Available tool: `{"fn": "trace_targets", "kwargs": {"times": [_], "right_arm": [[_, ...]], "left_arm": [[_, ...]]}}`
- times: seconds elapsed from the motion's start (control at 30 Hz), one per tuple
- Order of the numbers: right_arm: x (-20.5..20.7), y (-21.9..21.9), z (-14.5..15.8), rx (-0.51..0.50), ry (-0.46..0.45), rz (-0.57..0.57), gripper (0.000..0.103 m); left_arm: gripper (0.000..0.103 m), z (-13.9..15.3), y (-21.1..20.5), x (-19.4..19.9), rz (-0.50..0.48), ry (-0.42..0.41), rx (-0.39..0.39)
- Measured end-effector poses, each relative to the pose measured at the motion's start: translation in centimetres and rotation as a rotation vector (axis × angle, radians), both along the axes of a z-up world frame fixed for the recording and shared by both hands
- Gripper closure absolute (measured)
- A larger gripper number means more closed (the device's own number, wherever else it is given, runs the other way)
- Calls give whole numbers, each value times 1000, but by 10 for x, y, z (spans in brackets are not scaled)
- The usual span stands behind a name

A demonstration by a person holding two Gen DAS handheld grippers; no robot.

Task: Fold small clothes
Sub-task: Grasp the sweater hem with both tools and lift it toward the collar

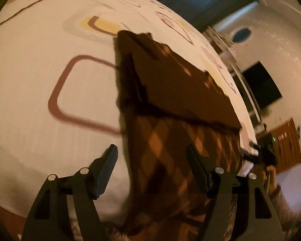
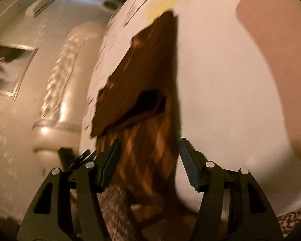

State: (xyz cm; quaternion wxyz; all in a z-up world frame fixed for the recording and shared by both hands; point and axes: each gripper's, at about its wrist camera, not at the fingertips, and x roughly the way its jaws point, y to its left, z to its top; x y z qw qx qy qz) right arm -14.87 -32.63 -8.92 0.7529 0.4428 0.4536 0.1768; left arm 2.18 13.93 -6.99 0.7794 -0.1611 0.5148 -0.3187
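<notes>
A brown garment with an orange diamond pattern [image 1: 170, 104] lies on the white bed sheet [image 1: 40, 80], its far part folded over with the plain brown inside showing. My left gripper [image 1: 152, 156] is open, its fingers apart over the garment's near left edge, holding nothing. In the right wrist view the same garment [image 2: 142, 92] runs away from me, and my right gripper [image 2: 149, 152] is open above its near end. The right gripper also shows in the left wrist view [image 1: 258, 154] at the bed's right edge.
The sheet has brown and yellow rounded-square prints [image 1: 74, 92]. A dark screen [image 1: 260, 84] and a wooden door [image 1: 287, 140] stand beyond the bed's right side. A padded headboard [image 2: 56, 92] and a framed picture [image 2: 8, 70] are on the left.
</notes>
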Motion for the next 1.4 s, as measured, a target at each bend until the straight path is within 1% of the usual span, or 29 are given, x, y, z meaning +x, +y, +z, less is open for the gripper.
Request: {"fn": "trace_targets", "kwargs": {"times": [0.13,0.2,0.27,0.33,0.4,0.47,0.57,0.63,0.67,0.7,0.73,0.77,0.8,0.83,0.87,0.93,0.97,1.1,1.2,1.27,1.37,1.4], "right_arm": [[-13,4,-9,90,6,94,44],[-20,10,-12,105,15,140,44],[-28,15,-14,86,25,181,44],[-35,23,-16,28,45,222,43],[-35,30,-19,-34,72,260,42],[-35,37,-24,-62,81,284,42],[-31,51,-27,-52,68,318,42],[-29,61,-25,-74,52,357,42],[-27,65,-24,-90,46,367,47],[-27,69,-25,-101,40,376,63],[-27,72,-26,-113,45,391,73],[-25,75,-28,-127,52,399,87],[-25,76,-29,-138,55,401,92],[-25,78,-29,-150,55,399,94],[-25,77,-28,-151,53,393,99],[-26,75,-21,-141,34,375,100],[-27,74,-15,-131,13,365,100],[-24,72,13,-106,-75,310,100],[-12,61,41,-58,-162,243,100],[0,49,52,-20,-201,202,100],[28,30,59,-14,-237,128,100],[37,24,56,-18,-234,103,100]], "left_arm": [[33,-5,2,-13,-66,28,-38],[33,-7,1,-16,-96,29,-53],[33,-10,0,-18,-120,40,-61],[33,-12,-1,-19,-142,59,-76],[33,-17,-3,-21,-173,91,-72],[33,-28,-9,-23,-208,145,-49],[30,-27,-14,-23,-208,140,-35],[30,-24,-15,-29,-218,120,-13],[30,-23,-18,-32,-228,96,10],[32,-22,-20,-35,-231,79,32],[45,-21,-23,-37,-234,67,49],[70,-22,-26,-37,-248,72,53],[80,-26,-29,-37,-254,89,71],[93,-30,-33,-36,-252,99,108],[94,-31,-36,-35,-252,97,129],[96,-23,-38,-37,-251,59,136],[96,-15,-37,-37,-241,24,115],[96,11,-20,-23,-161,-5,-7],[97,31,-12,1,-94,-36,-72],[97,42,-9,24,-48,-49,-127],[97,48,-15,60,7,-53,-137],[97,46,-21,70,17,-55,-115]]}}
